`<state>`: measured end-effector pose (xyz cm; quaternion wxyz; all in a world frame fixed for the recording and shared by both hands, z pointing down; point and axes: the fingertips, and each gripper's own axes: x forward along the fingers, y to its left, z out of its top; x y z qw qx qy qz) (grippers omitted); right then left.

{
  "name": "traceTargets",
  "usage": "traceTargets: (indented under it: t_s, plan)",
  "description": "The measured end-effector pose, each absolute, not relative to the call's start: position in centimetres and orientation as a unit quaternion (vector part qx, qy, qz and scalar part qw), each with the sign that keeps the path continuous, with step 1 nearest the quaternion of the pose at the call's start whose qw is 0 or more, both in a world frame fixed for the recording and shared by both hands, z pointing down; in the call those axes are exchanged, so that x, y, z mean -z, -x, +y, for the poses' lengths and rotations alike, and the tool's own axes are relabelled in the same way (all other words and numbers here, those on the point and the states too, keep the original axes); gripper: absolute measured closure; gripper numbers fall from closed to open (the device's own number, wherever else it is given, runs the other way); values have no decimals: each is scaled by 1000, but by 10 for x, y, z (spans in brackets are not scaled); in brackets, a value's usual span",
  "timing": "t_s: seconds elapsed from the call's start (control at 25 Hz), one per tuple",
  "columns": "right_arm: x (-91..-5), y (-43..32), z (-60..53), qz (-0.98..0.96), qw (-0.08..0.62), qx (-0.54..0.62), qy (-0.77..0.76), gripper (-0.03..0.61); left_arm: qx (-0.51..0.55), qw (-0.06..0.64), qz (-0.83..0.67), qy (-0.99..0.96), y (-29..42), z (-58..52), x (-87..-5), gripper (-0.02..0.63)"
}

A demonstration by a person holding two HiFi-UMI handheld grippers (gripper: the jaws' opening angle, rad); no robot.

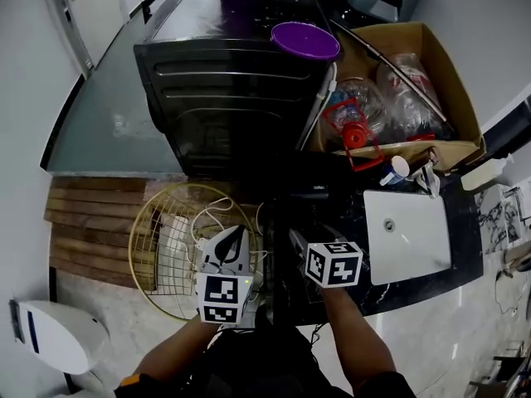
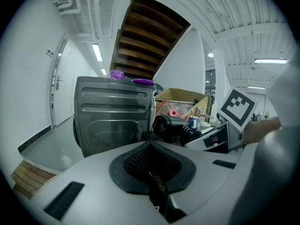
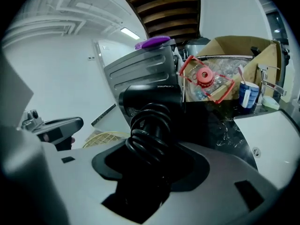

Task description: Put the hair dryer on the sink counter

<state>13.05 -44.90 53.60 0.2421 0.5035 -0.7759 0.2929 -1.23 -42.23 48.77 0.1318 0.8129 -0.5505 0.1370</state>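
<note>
The black hair dryer (image 3: 149, 99) has its cord coiled round the handle, and my right gripper (image 3: 151, 149) is shut on that handle. In the head view the hair dryer (image 1: 305, 192) hangs dark over the left end of the black marble sink counter (image 1: 353, 214), with the right gripper (image 1: 304, 240) just behind it. My left gripper (image 1: 233, 244) is beside it to the left, above a wire basket, its jaws shut with nothing in them. The left gripper view shows the hair dryer (image 2: 169, 124) ahead to the right.
A white sink (image 1: 411, 237) is set in the counter. A dark washing machine (image 1: 232, 81) with a purple bowl (image 1: 305, 40) stands behind. An open cardboard box (image 1: 452, 81) of plastic items sits at the right. A gold wire basket (image 1: 162, 259) holds white cables.
</note>
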Motion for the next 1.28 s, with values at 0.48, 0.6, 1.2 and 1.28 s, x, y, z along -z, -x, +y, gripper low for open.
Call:
traceTargets:
  t_s: [0.48,0.6,1.2,1.28]
  plan:
    - [-571,-136,-480,-756,283,-312,-501,328,-156,131,-543,-814,-8,-449,-501,606]
    - [-576,-138,-483,-753,288,-316,-500,328,-156,132,-544,-814,-8,-450,-501,606]
    - [-589,-137,-487,-731,324,-311,-513,321,-149,135,-538,-818,1,-448,-498,606]
    - [-589,-137,-487,-729,328,-310,-514,318,-147,133,-536,-821,1,-447,-496,606]
